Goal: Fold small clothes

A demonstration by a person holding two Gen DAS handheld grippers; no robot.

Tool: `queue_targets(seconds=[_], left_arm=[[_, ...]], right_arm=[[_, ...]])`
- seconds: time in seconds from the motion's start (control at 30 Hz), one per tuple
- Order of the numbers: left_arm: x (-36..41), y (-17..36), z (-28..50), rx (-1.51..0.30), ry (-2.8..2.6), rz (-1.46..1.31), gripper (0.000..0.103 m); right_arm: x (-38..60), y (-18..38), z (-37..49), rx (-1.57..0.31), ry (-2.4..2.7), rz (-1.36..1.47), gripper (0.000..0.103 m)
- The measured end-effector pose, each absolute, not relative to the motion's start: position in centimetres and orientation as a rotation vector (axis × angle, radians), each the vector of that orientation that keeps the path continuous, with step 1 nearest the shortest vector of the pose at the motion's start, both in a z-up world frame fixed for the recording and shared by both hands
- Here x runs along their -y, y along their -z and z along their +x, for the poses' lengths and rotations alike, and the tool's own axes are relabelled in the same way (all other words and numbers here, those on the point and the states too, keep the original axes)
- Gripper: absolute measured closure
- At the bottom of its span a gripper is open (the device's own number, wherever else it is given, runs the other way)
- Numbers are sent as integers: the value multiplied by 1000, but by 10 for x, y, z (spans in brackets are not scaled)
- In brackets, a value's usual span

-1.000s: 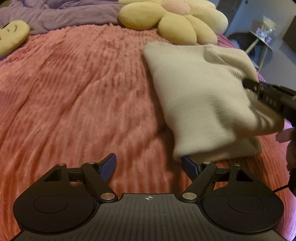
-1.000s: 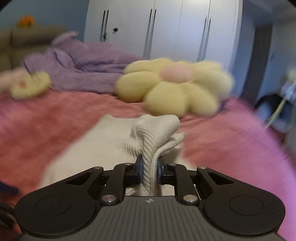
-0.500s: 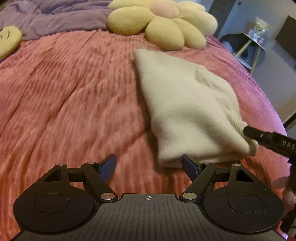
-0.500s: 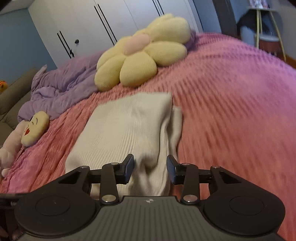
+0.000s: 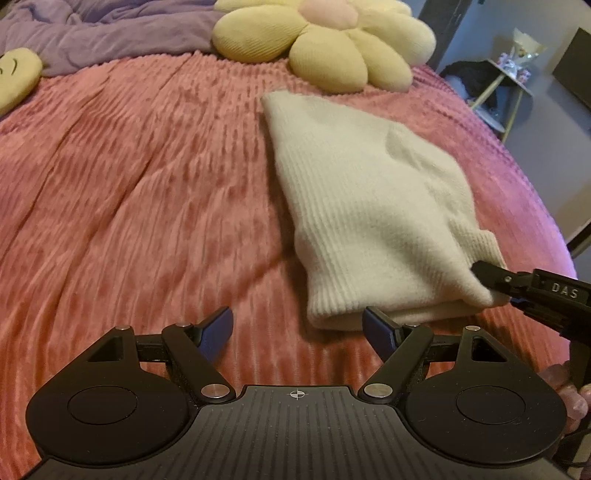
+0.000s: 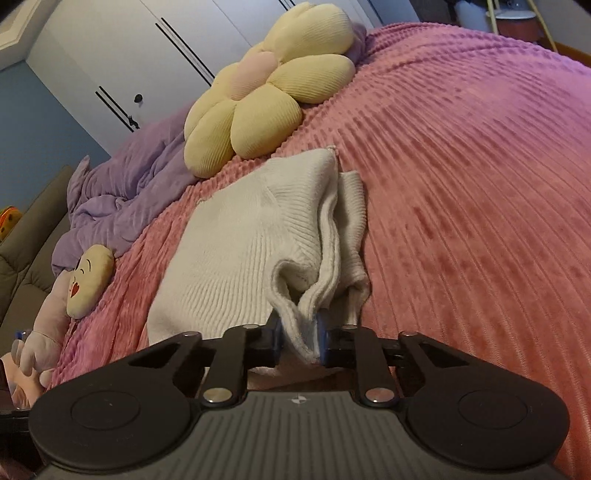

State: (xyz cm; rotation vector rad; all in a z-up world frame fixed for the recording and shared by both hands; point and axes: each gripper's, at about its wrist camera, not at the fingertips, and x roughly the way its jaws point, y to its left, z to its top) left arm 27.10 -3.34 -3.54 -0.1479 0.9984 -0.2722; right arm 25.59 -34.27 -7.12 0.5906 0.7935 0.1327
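A cream ribbed knit garment (image 5: 369,206) lies folded on the pink bedspread (image 5: 129,184). My right gripper (image 6: 300,332) is closing on the layered edges at its near right corner, and the pads press the knit (image 6: 240,251) between them. From the left wrist view that gripper (image 5: 484,273) comes in from the right at the same corner. My left gripper (image 5: 297,321) hovers open just before the garment's near left corner, with nothing between its fingers.
A yellow flower cushion (image 5: 325,40) lies just beyond the garment. A purple blanket (image 5: 110,33) and a face plush (image 6: 88,280) sit at the far left. The bed's edge curves down on the right, with a side table (image 5: 517,66) beyond it.
The right gripper brought the lifted fold down flat onto the garment, opened, rolled, and closed again on the near right corner. The left gripper has stayed open and almost still.
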Motion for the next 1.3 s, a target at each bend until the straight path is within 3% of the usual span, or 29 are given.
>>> queue_targets(seconds=[0.23, 0.4, 0.5, 0.57, 0.6, 0.73, 0.83, 0.97, 1.0, 1.2, 1.3], left_arm=[[28, 30, 278, -973, 330, -151, 46], [17, 31, 283, -978, 316, -192, 76], [11, 32, 278, -981, 356, -252, 73], [15, 30, 272, -971, 380, -236, 46], [17, 29, 271, -964, 398, -245, 40], [21, 34, 283, -1000, 426, -366, 38], [24, 43, 296, -1038, 424, -428, 42], [26, 48, 304, -1060, 416, -403, 84], [20, 48, 304, -1054, 429, -430, 84], [-10, 55, 301, -1067, 408, -402, 85], [-15, 42, 297, -1040, 386, -347, 82]], right_arm=[[360, 69, 245, -726, -200, 816, 89], [363, 78, 244, -754, -170, 804, 89], [362, 81, 243, -768, -165, 781, 88], [362, 80, 243, -763, -175, 786, 84], [363, 80, 244, -763, -179, 789, 83], [363, 79, 246, -766, -190, 806, 78], [361, 79, 248, -775, -194, 808, 77], [352, 73, 252, -785, -199, 727, 81], [350, 70, 251, -774, -208, 707, 86], [353, 74, 248, -770, -179, 614, 86], [347, 78, 246, -836, -97, 488, 58]])
